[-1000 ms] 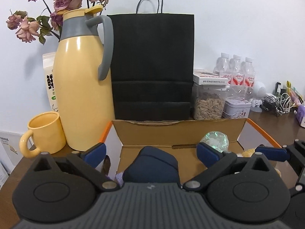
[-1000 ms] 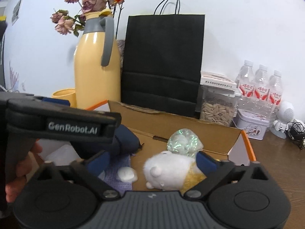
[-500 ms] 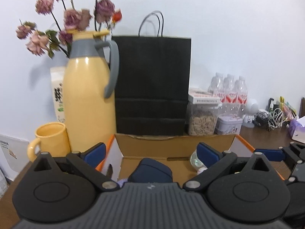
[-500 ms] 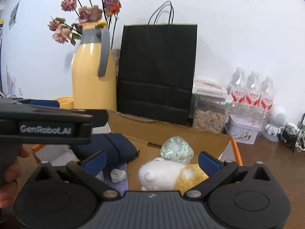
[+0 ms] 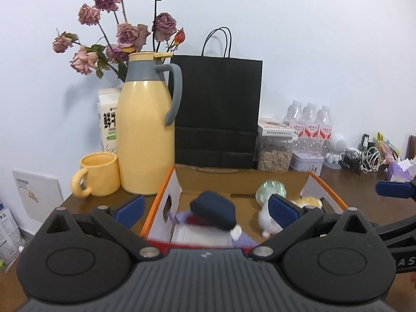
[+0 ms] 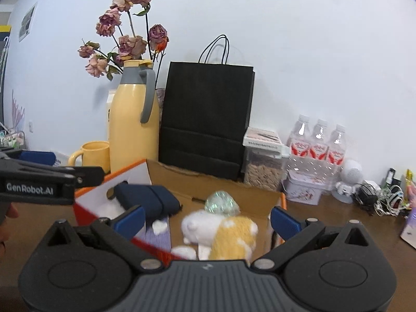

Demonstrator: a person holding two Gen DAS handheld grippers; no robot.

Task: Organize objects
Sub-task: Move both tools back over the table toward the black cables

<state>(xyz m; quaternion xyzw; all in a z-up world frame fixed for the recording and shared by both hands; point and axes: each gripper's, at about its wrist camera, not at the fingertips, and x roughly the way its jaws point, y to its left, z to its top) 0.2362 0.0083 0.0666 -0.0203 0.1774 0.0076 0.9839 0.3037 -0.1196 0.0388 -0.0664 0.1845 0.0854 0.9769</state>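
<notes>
An open cardboard box (image 5: 241,175) with orange edges (image 6: 260,195) stands on the brown table. In it lie a navy pouch (image 5: 214,209) (image 6: 148,199), a white and yellow plush toy (image 6: 221,232) (image 5: 265,218), a shiny green ball (image 6: 221,202) (image 5: 270,188) and a lilac cloth (image 6: 156,236). My left gripper (image 5: 205,208) is open and empty, held back from the box's near side. My right gripper (image 6: 205,219) is open and empty, above the box's near edge. The left gripper also shows at the left of the right wrist view (image 6: 49,179).
Behind the box stand a yellow thermos jug (image 5: 145,135), a yellow mug (image 5: 97,178), a black paper bag (image 5: 218,109), a seed jar (image 5: 275,148), a tin (image 5: 306,160) and water bottles (image 5: 310,124). Cables (image 5: 364,156) lie at the far right.
Both grippers have pulled back and up from the box, so more of the wall and flowers shows. The objects in the box have stayed in place.
</notes>
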